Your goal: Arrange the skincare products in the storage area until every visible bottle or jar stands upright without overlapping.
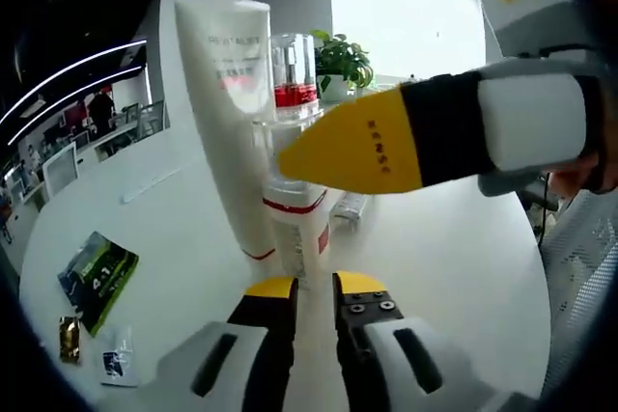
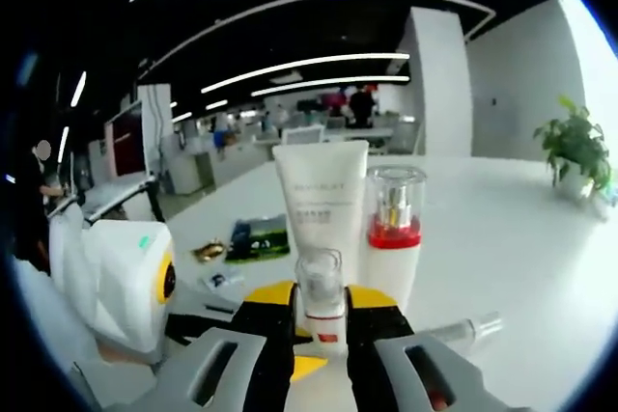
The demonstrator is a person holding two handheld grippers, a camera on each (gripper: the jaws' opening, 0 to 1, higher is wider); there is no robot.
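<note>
1. Open-plan office with ceiling light strips lies behind a round white table [image 1: 454, 258], which carries the skincare items.
2. A white tube [image 1: 232, 113] stands upright near the table's middle, long axis vertical, printed face toward the right gripper view.
3. Just beside it stands a pump bottle [image 2: 394, 238]: clear cap on top, a red band below it, white body under that; upright too.
4. A small clear bottle [image 2: 321, 301] with a transparent cap, white body and red label stands upright in front of the tube. The right gripper [image 2: 321, 320] has its yellow-tipped jaws on either side of it, clamped on its body.
5. In the left gripper view the same small bottle sits just past the left gripper [image 1: 315, 288], whose jaws are close together with a narrow gap and nothing between them; the right gripper's yellow jaw crosses in front of the bottle's upper part.
6. The left gripper view also shows a green sachet [image 1: 97, 277], a gold packet [image 1: 69, 337] and a small white sachet [image 1: 118, 359] lying flat toward the table's near left edge.
7. The right gripper view alone shows a slim vial [image 2: 463, 330] lying on its side on the table, right of the jaws.
8. A potted plant [image 1: 343, 63] stands at the far edge.
</note>
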